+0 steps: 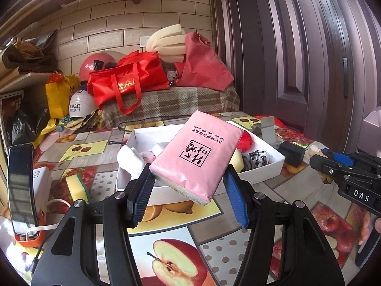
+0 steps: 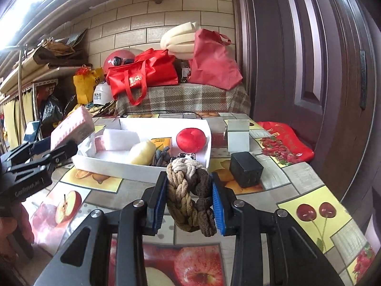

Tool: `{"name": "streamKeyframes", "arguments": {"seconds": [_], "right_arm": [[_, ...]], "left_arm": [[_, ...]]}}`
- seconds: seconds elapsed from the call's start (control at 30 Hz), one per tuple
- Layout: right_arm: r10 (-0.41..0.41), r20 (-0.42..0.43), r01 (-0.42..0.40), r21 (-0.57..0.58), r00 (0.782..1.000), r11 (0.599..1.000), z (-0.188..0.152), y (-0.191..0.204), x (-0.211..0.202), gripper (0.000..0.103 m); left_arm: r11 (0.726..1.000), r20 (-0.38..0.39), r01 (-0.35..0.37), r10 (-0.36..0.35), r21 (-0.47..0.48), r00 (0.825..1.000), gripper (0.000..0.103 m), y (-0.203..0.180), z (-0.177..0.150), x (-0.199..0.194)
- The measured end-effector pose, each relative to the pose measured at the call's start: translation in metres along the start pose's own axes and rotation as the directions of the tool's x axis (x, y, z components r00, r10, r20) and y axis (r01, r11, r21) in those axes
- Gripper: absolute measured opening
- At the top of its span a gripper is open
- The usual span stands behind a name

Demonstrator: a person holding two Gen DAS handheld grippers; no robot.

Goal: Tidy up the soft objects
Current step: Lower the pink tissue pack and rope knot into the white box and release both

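The left tool (image 1: 188, 190) pinches a pink tissue pack (image 1: 197, 155) up in the air over the white box (image 2: 114, 165) on the bench (image 2: 297, 190). The right tool (image 2: 188, 205) pinches a braided rope ring (image 2: 188, 190) near the box.

You get soft, even daylight in both views, bright enough to read the print on the pink tissue pack (image 1: 195, 155). The strongest light enters at the upper left of the right wrist frame, where the window (image 2: 28, 2) blows out to pure white. Shadows stay faint and diffuse; a weak one lies under the white box (image 2: 142, 169) at lower centre. The fruit-print tablecloth (image 1: 238, 250) shows a mild sheen, and the phone screen (image 1: 20, 186) at the left edge reflects pale light. Fisheye distortion bends the door panels (image 1: 309, 47) and brick lines toward the edges, and black vignetting fills the corners. Edge detail softens; the centre stays sharp.
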State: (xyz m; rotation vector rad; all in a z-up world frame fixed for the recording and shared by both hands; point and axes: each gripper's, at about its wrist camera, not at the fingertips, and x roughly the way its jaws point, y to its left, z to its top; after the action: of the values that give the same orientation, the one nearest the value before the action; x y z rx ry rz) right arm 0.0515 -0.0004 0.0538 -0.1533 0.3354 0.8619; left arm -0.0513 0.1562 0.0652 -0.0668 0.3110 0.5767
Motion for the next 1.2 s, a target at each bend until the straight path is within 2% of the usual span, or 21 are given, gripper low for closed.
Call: {"name": "streamKeyframes", "arguments": {"seconds": [0.3,0.53,0.8,0.9,1.2], "right_arm": [[-0.014,-0.016,0.015,0.038,1.0,0.999,0.016,0.011,0.043,0.035],[-0.023,-0.016,0.024,0.059,1.0,0.998,0.032,0.017,0.08,0.035],[-0.037,0.016,0.037,0.019,0.999,0.999,0.05,0.03,0.117,0.035],[-0.021,0.009,0.02,0.014,1.0,1.0,0.057,0.034,0.134,0.035],[0.04,-0.082,-0.038,0.018,0.996,0.999,0.065,0.037,0.161,0.035]], "left_arm": [[0.996,-0.041,-0.08,0.078,-0.047,0.996,0.059,0.024,0.006,0.032],[0.992,-0.041,-0.121,0.12,-0.042,0.992,0.059,0.036,0.013,0.058],[0.98,-0.03,-0.171,0.169,-0.098,0.985,0.059,0.062,0.025,0.091],[0.981,-0.023,-0.171,0.17,-0.091,0.985,0.059,0.065,0.029,0.101],[0.988,-0.102,-0.137,0.129,-0.077,0.986,0.06,0.066,0.035,0.125]]}}
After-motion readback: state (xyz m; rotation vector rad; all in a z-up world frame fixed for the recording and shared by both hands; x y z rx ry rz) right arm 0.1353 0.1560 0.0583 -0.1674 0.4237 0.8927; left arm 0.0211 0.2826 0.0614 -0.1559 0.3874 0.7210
